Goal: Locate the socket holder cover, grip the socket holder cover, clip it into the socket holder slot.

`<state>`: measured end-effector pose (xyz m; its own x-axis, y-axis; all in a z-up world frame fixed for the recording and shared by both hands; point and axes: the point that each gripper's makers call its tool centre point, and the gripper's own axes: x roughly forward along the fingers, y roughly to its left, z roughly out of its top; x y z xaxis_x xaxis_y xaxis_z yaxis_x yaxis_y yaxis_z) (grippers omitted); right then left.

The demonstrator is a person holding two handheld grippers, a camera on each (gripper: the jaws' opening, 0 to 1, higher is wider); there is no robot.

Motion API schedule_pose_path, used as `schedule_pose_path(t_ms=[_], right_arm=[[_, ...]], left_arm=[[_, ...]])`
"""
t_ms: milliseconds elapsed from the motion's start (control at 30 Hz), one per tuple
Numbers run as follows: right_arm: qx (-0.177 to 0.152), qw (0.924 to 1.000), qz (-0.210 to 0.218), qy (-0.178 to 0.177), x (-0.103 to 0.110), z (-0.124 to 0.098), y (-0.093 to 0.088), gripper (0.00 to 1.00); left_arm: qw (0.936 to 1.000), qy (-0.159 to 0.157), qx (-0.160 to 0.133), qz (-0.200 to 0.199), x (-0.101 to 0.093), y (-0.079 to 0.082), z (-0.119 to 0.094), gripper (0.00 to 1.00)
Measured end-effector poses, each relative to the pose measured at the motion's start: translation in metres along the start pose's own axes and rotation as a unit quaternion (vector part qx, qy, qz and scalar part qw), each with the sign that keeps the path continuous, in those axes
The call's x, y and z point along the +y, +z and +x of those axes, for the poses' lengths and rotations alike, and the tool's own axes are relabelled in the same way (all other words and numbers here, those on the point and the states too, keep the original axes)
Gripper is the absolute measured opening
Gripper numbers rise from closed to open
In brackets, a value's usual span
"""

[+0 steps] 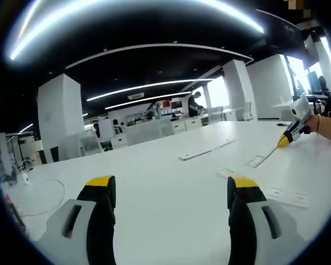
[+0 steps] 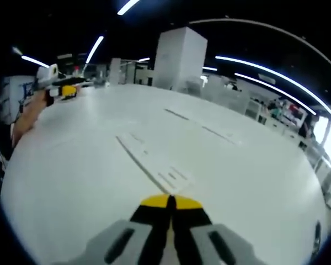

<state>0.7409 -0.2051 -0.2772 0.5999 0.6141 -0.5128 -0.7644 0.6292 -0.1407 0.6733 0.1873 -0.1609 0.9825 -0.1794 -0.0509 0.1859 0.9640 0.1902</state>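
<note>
The left tool (image 1: 171, 193) has its two yellow-tipped jaws set wide apart with nothing between them, hovering above a large white worktop (image 1: 154, 182). In the left gripper view, a socket holder slot (image 1: 257, 160) lies recessed in the worktop surface ahead and to the right, and a long flat white strip (image 1: 206, 149) lies farther back near the centre. A further flat plate (image 1: 289, 196) with small markings sits just right of the right-hand jaw. The right tool (image 1: 285, 140) enters this view from the right, held in a person's hand (image 1: 326, 126); its yellow tip is low over the worktop, near the far end of the slot. In the right gripper view, the right tool (image 2: 170, 202) has its jaws closed together, tips meeting, with no visible object between them. Directly ahead of those tips lies the socket holder cover (image 2: 148, 158), a long flat white panel resting on the worktop (image 2: 254, 165), with small rectangular markings at its near end. Whether the tips touch the panel cannot be determined. The left tool (image 2: 63, 90) appears at the upper left of this view, well apart from the panel. White pillars and ceiling light strips stand behind.
</note>
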Motion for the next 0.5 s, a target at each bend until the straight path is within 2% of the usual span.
schedule_pose_path(t_ms=[500], right_arm=[[-0.002, 1.0000, -0.008, -0.003, -0.0016, 0.0032, 0.0024, 0.04]], left_arm=[[1.0000, -0.001, -0.001, -0.001, -0.0055, -0.0025, -0.0033, 0.82]])
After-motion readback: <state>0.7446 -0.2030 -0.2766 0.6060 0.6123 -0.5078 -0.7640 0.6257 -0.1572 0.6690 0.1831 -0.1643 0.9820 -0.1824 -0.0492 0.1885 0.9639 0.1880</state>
